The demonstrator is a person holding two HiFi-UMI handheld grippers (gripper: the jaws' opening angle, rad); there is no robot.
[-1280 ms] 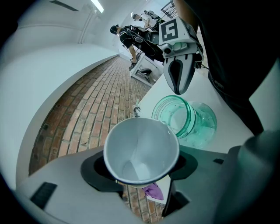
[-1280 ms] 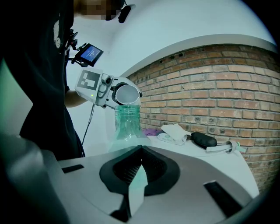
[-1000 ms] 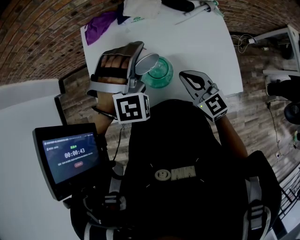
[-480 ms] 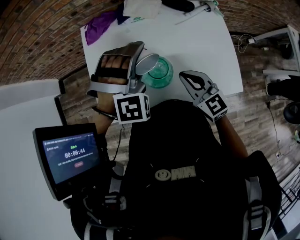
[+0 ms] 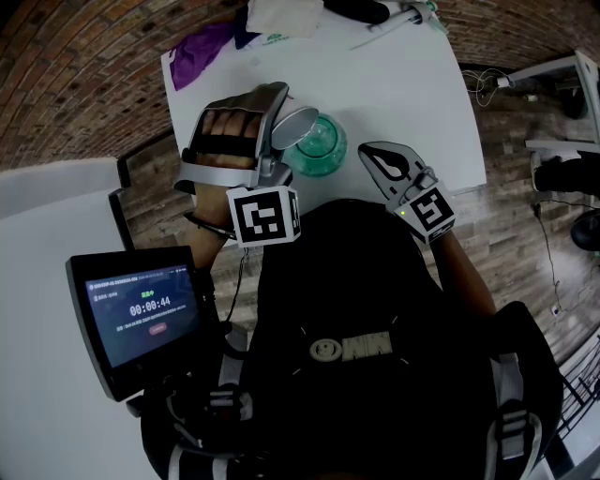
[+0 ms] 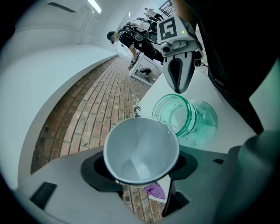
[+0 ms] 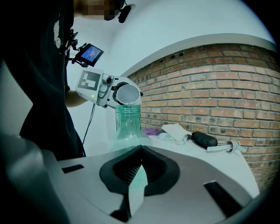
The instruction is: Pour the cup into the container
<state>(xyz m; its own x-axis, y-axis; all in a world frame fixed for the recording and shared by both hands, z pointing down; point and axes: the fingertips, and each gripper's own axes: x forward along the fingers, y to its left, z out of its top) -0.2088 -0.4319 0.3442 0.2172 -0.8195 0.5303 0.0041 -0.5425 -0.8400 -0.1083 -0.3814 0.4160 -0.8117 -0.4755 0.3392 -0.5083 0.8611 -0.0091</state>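
A white paper cup (image 5: 293, 126) is tipped on its side over the mouth of a clear green jar (image 5: 322, 150) on the white table (image 5: 412, 84). My left gripper (image 5: 279, 122) is shut on the cup. In the left gripper view the cup (image 6: 141, 150) sits between the jaws, its inside looks empty, and the jar (image 6: 187, 119) stands just beyond its rim. My right gripper (image 5: 382, 161) is to the right of the jar, shut with nothing held. In the right gripper view the jar (image 7: 128, 122) stands upright ahead, the cup (image 7: 128, 93) at its mouth.
At the table's far end lie a purple cloth (image 5: 202, 47), a white crumpled bag (image 5: 281, 14), a black object (image 7: 204, 139) and a white tube-like item (image 7: 225, 148). A screen with a running timer (image 5: 141, 314) sits at lower left. A brick wall (image 7: 218, 87) rises behind the table.
Neither gripper, the cup nor the jar has moved. Only the timer on the screen has ticked on.
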